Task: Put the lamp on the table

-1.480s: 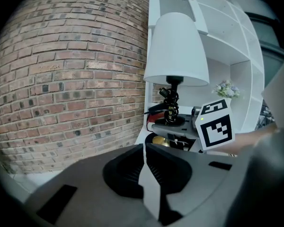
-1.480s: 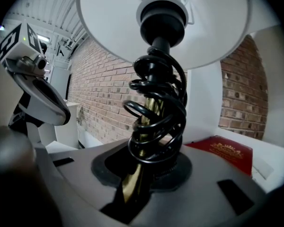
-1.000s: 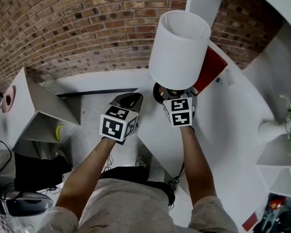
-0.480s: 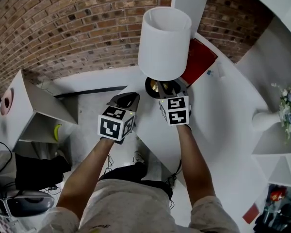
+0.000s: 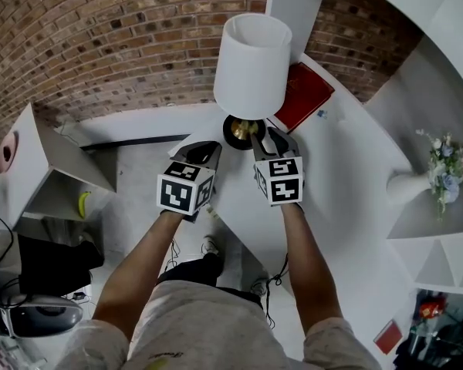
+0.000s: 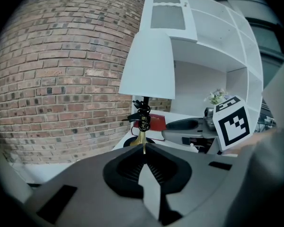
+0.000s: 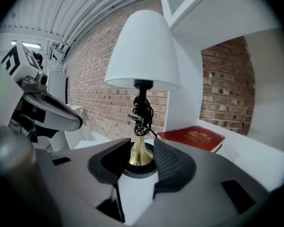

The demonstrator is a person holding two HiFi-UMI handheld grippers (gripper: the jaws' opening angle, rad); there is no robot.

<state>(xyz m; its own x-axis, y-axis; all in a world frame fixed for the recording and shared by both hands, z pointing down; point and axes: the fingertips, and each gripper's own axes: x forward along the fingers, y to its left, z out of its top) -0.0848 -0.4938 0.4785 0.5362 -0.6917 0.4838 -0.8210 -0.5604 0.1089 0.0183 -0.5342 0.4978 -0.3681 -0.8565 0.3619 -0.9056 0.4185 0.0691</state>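
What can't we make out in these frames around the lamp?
Lamp base: in the head view the shade covers part; in the left gripper view the shut left claw blocks most.
Red book: gold title too small, right gripper view.
Cord: its loose end shows in no view.
Right claw: open; its own jaws cover the base's edges in its view, so contact unclear.

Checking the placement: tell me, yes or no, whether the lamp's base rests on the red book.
No, the lamp's base stands on the white table, with the red book lying beside it.
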